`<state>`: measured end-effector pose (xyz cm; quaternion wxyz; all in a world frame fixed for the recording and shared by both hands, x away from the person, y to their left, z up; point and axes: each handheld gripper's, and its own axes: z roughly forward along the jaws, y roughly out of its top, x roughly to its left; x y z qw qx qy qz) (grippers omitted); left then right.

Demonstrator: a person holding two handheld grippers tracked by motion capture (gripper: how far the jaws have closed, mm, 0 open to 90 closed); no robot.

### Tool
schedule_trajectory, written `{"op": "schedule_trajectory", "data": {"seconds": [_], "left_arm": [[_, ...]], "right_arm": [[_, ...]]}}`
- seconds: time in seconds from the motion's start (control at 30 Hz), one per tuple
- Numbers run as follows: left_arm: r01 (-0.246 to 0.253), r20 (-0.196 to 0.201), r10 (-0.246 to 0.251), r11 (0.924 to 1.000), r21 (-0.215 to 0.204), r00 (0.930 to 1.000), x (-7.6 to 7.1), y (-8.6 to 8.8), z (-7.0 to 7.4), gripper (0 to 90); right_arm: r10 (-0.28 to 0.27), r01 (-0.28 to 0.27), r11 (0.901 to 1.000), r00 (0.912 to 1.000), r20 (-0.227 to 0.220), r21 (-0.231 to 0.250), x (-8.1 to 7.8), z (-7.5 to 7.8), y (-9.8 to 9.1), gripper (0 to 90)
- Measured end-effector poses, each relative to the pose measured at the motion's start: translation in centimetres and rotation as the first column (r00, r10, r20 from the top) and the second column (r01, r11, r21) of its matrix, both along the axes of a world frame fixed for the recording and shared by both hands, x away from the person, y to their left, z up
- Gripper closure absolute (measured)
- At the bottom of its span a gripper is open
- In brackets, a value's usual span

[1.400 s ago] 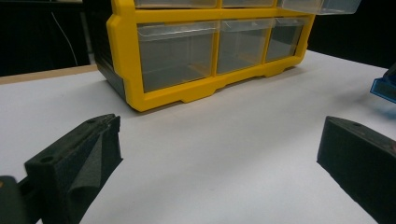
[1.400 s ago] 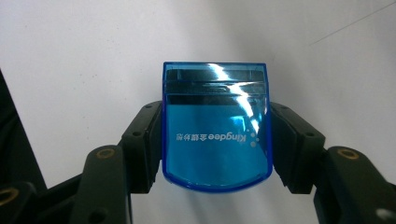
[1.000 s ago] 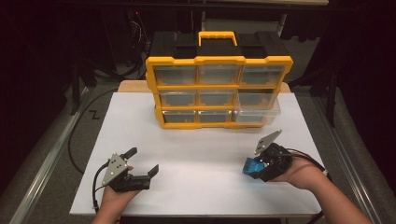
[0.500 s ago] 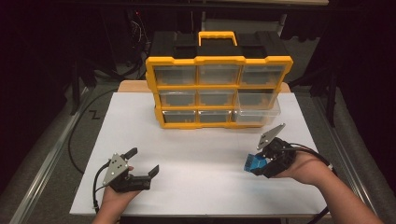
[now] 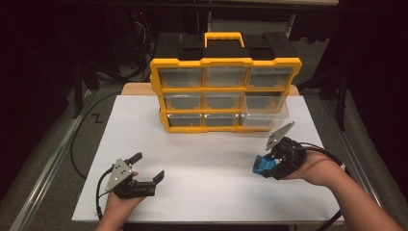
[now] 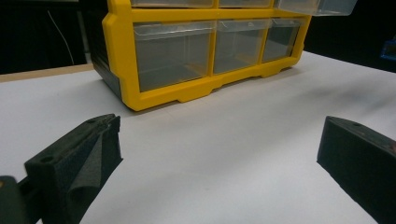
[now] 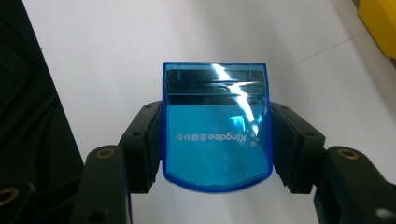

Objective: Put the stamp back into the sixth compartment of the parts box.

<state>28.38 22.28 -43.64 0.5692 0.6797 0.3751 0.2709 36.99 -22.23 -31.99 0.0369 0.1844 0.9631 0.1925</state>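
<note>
Blue box (image 7: 215,126) clamped between right gripper (image 7: 215,149) fingers above white table (image 5: 211,159).

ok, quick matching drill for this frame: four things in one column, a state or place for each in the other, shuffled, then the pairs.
1. blue box
2. left gripper
3. organizer
4. pulled-out drawer

A. open, nothing between its fingers
B. far side of the table, yellow frame
C. clamped in the right gripper
D. organizer's right column, sticking out

Pairs: 1-C, 2-A, 3-B, 4-D

White table (image 5: 144,120), dark surroundings
</note>
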Motion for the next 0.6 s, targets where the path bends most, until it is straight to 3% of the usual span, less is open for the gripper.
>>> {"op": "schedule_trajectory", "data": {"seconds": [0.6], "left_arm": [[-0.003, 0.004, 0.003, 1.0000, -0.002, 1.0000, -0.1, 0.1, 0.0, 0.3]], "right_arm": [[0.016, -0.016, 0.9998, 0.9998, 0.006, -0.006, 0.9, 2.4, 0.6, 43.8]]}}
